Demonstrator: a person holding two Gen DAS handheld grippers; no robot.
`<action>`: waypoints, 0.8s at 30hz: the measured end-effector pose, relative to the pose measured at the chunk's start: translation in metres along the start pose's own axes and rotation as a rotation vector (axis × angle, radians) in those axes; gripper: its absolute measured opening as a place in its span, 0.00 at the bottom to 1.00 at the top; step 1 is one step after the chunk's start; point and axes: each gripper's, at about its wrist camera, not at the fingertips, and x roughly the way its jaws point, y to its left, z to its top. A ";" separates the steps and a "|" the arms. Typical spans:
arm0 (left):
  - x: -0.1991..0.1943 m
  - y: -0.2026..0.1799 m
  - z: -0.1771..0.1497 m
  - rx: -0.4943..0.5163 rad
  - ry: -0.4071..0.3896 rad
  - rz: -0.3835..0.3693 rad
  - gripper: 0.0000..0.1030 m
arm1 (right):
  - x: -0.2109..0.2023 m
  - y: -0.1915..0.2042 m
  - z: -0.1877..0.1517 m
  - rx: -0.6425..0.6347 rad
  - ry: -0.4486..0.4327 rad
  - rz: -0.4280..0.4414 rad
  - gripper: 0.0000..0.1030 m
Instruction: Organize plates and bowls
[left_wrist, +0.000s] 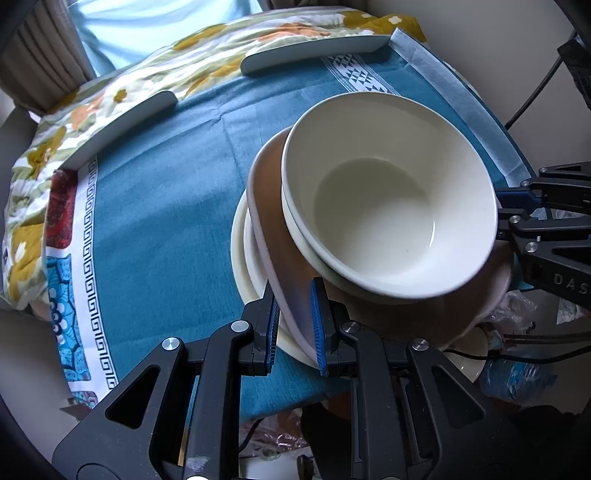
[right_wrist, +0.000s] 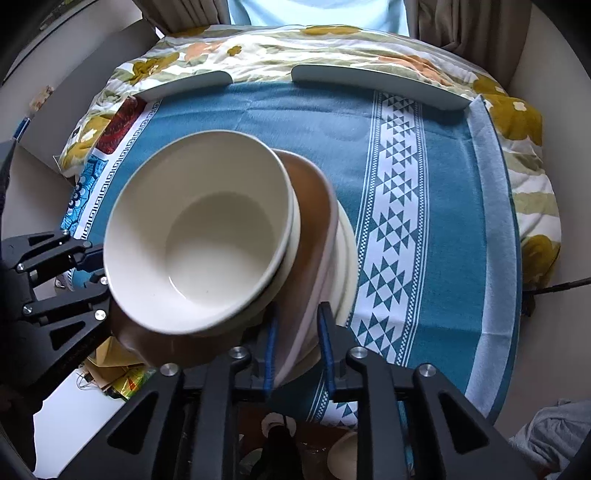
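Two nested cream bowls (left_wrist: 388, 206) (right_wrist: 199, 236) sit on a brown plate (left_wrist: 273, 206) (right_wrist: 310, 206), which lies on cream plates (left_wrist: 240, 251) (right_wrist: 345, 258). The stack is at the near edge of the blue-clothed table (left_wrist: 155, 221) (right_wrist: 450, 221) and partly overhangs it. My left gripper (left_wrist: 295, 328) (right_wrist: 101, 267) is shut on the brown plate's pale rim. At the opposite side, my right gripper (right_wrist: 299, 350) (left_wrist: 504, 208) straddles the rim with its jaws slightly apart, so the pads do not seem to press on it. I cannot tell whether the stack rests on the cloth.
Two curved grey rails (left_wrist: 306, 55) (right_wrist: 376, 81) stand at the cloth's far edge. A floral quilt (left_wrist: 229, 44) (right_wrist: 332, 48) lies beyond them. Below the near edge are plastic bags (left_wrist: 517, 376), cables and a small bowl (right_wrist: 343, 458).
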 end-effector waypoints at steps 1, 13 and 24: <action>-0.002 0.000 -0.001 -0.002 -0.001 0.000 0.14 | -0.003 -0.001 -0.001 0.007 -0.004 0.004 0.20; -0.144 -0.002 -0.028 -0.140 -0.286 0.010 0.14 | -0.127 0.011 -0.032 0.002 -0.277 0.014 0.26; -0.289 -0.012 -0.071 -0.266 -0.683 0.071 0.14 | -0.274 0.049 -0.078 0.034 -0.795 -0.066 0.99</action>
